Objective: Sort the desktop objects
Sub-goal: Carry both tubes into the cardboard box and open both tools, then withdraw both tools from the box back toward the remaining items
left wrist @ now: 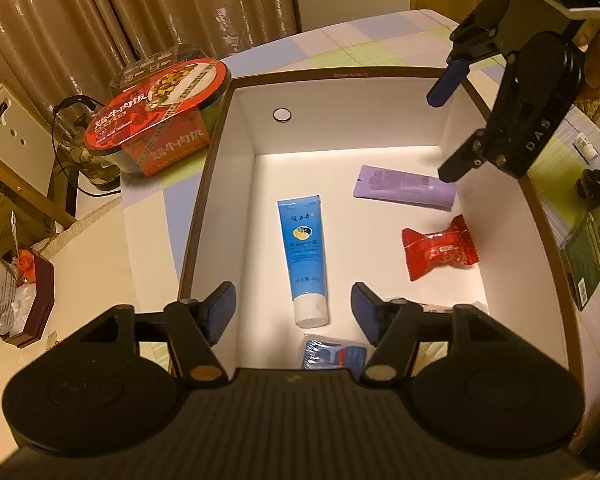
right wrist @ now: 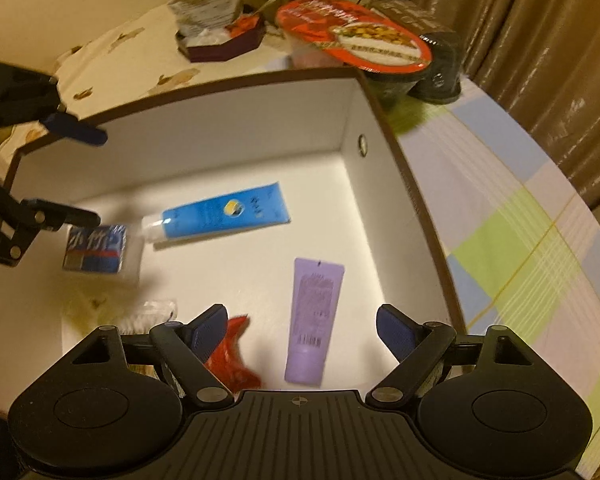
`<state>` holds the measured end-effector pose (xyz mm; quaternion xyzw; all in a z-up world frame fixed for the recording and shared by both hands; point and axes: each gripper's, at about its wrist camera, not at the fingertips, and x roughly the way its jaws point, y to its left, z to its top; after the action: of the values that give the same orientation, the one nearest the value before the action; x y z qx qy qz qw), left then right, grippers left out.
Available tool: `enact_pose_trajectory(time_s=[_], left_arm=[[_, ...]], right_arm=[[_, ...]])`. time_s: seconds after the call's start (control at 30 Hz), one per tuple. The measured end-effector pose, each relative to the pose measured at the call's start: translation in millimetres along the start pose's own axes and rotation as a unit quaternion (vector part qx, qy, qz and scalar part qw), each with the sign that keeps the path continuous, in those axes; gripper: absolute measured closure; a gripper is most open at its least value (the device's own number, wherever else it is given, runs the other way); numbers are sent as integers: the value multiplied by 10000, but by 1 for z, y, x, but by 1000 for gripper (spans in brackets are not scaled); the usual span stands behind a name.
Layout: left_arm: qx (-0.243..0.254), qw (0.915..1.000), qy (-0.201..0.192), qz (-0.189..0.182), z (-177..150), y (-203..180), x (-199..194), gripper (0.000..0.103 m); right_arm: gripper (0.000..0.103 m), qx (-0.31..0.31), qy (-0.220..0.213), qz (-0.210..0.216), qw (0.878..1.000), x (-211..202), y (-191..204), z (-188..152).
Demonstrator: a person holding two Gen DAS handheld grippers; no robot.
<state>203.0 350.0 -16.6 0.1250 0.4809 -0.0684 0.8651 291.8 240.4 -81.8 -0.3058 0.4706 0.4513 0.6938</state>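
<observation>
A white box with a brown rim [left wrist: 340,73] [right wrist: 220,78] stands open on the table. Inside lie a blue tube [left wrist: 304,256] [right wrist: 220,214], a purple tube [left wrist: 406,192] [right wrist: 314,316], a red candy packet [left wrist: 440,254] [right wrist: 230,356] and a small blue pack [left wrist: 332,354] [right wrist: 96,248]. My left gripper [left wrist: 292,296] [right wrist: 88,174] hangs open over the box's near side, above the blue tube's cap end, holding nothing. My right gripper [right wrist: 300,316] [left wrist: 450,128] is open above the purple tube and candy, also holding nothing.
An instant rice bowl with a red lid [left wrist: 160,108] [right wrist: 352,36] sits just outside the box. A dark packet [left wrist: 584,256], a black knob [left wrist: 594,186] and a small white stick [left wrist: 586,146] lie on the checked cloth [right wrist: 520,220]. A dark red tray [left wrist: 36,300] holds clutter.
</observation>
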Motion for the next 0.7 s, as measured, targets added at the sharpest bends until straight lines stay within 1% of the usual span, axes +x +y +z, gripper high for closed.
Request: enact_pose_trajectory(time_s=[0.2, 0.33, 0.43, 0.7], left_arm=[[68, 10000, -4, 25, 0, -7, -8, 34], [158, 9999, 4, 34, 1, -15, -14, 23], [222, 9997, 2, 68, 1, -23, -19, 19], [355, 9993, -48, 148, -1, -38, -33, 18]], right_arm=[[19, -8, 3, 6, 10000, -7, 7, -11], [19, -28, -52, -5, 10000, -15, 13, -16], [19, -49, -115, -12, 9999, -23, 18, -20], [19, -80, -265, -29, 9996, -44, 32, -33]])
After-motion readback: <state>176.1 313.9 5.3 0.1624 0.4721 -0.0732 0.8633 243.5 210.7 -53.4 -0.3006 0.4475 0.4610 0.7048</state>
